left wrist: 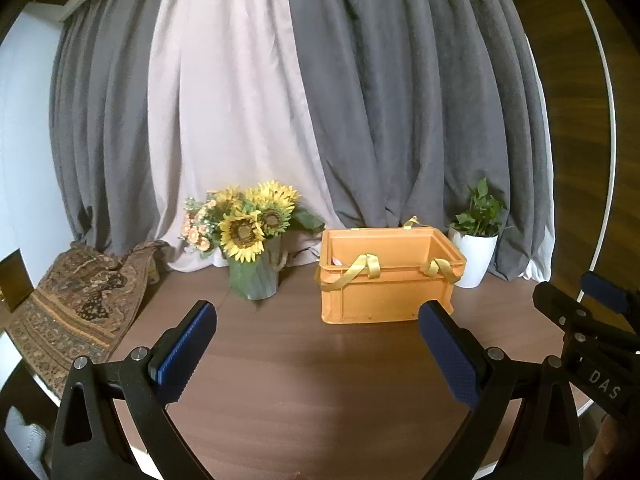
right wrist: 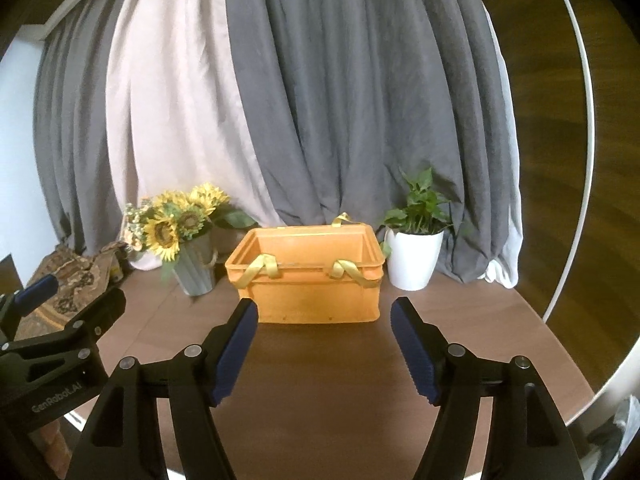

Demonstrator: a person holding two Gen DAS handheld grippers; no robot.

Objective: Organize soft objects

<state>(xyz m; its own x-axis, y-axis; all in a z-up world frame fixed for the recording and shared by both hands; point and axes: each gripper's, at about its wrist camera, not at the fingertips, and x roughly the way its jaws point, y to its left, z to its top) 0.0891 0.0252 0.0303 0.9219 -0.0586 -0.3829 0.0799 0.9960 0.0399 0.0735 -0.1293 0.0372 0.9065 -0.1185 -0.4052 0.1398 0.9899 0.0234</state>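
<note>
An orange plastic crate (left wrist: 384,296) (right wrist: 316,296) stands on the round brown table, ahead of both grippers. Yellow ribbon handles (left wrist: 360,268) (right wrist: 264,266) hang over its near rim, and a third loop shows at its far rim. A bit of pink shows inside the crate (left wrist: 335,261). My left gripper (left wrist: 316,320) is open and empty, short of the crate and to its left. My right gripper (right wrist: 324,316) is open and empty, right in front of the crate. The right gripper shows at the right edge of the left wrist view (left wrist: 592,320).
A grey vase of sunflowers (left wrist: 252,240) (right wrist: 188,240) stands left of the crate. A white pot with a green plant (left wrist: 476,240) (right wrist: 414,248) stands to its right. A patterned cloth (left wrist: 76,308) lies at the far left. Grey and pale curtains hang behind the table (right wrist: 320,380).
</note>
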